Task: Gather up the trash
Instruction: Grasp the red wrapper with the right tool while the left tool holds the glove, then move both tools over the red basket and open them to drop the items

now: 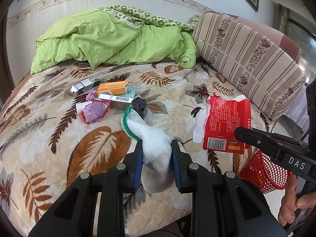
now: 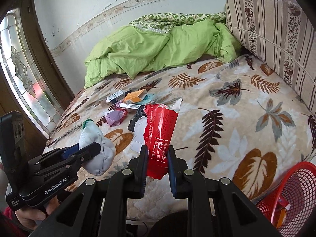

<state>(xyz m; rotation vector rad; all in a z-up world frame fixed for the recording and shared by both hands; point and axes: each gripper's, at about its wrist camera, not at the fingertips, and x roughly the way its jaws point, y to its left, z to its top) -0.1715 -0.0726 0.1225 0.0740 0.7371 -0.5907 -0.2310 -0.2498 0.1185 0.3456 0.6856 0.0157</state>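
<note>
The left gripper (image 1: 157, 154) pinches a white knit glove (image 1: 152, 140) with a green cuff, lifted over the leaf-patterned blanket (image 1: 59, 138). The right gripper (image 2: 157, 158) clamps a torn red carton (image 2: 160, 136), also raised. Behind them more trash lies together on the bed: an orange box (image 1: 112, 87), a crumpled purple wrapper (image 1: 93, 113). A red mesh basket (image 2: 296, 193) stands beside the bed's edge.
</note>
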